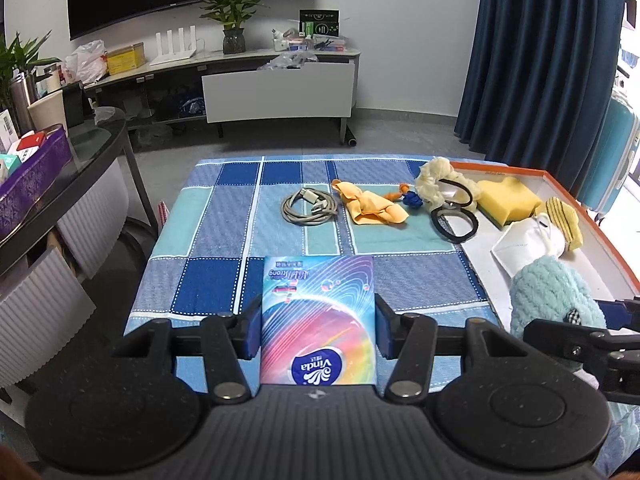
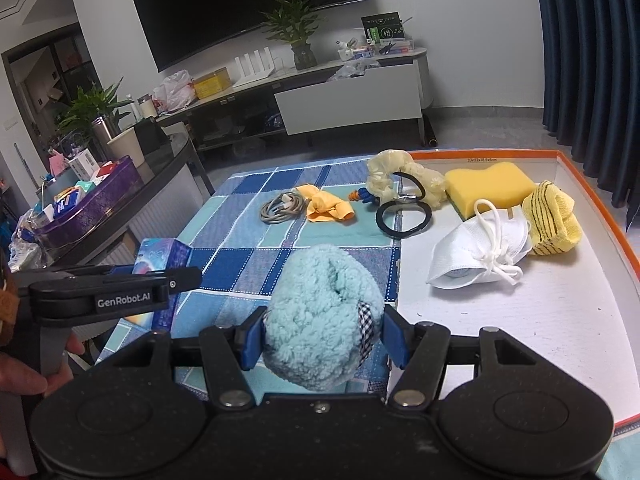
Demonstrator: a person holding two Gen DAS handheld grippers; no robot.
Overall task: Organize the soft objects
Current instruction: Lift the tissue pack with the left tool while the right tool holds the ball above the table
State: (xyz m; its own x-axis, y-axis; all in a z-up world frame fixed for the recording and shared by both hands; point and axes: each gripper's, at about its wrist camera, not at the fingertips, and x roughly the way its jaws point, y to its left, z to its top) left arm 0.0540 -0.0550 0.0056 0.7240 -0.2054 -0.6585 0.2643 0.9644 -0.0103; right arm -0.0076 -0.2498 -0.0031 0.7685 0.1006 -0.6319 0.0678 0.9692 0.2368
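Your left gripper (image 1: 318, 326) is clamped on a colourful tissue pack (image 1: 318, 316), and your right gripper (image 2: 324, 338) pinches a fluffy teal plush (image 2: 320, 316), both held above the near edge of the blue checked tablecloth (image 1: 224, 216). Beside the cloth sits a white tray with an orange rim (image 2: 592, 196), holding a yellow sponge (image 2: 490, 188), a white face mask (image 2: 476, 254) and a striped yellow cloth (image 2: 552, 218). On the cloth, away from the tray, lie black hair ties (image 2: 404, 216), a cream scrunchie (image 2: 390, 172), an orange rag (image 2: 328, 206) and a coiled cable (image 2: 280, 206). Beyond the cloth, a TV (image 2: 248, 4) hangs over a low cabinet (image 2: 348, 104); blue curtains (image 2: 592, 56) hang behind the tray.
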